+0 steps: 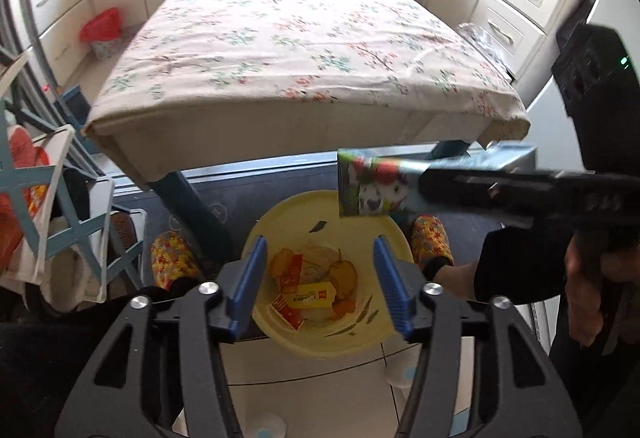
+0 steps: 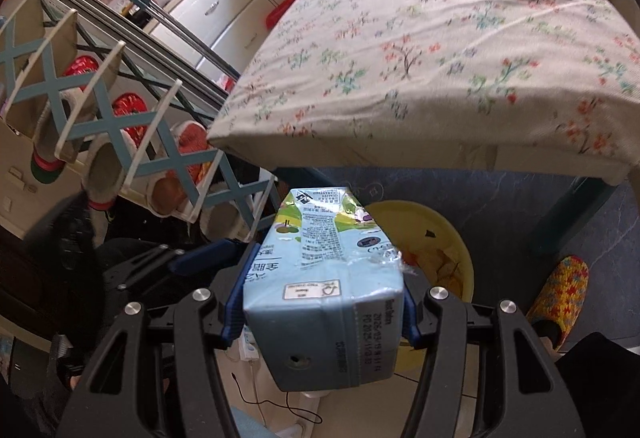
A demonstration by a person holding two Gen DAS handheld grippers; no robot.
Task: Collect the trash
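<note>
A yellow bin (image 1: 280,214) stands on the floor below the table's front edge. It holds several pieces of trash, among them a yellow wrapper (image 1: 312,296) and orange peel. My left gripper (image 1: 320,246) hangs open right above the bin with nothing between its blue pads. My right gripper (image 2: 324,266) is shut on a light blue drink carton (image 2: 320,302), which its pads clamp from both sides. In the left wrist view the carton (image 1: 372,186) hovers over the bin's far right rim. In the right wrist view the bin (image 2: 452,238) shows behind the carton.
A table under a floral cloth (image 1: 304,38) overhangs the bin. A person's feet in patterned slippers (image 1: 172,262) (image 1: 432,242) stand on either side of it. A blue-and-white shoe rack (image 2: 120,126) fills the left. A small red-bagged bin (image 1: 104,34) sits by the cabinets.
</note>
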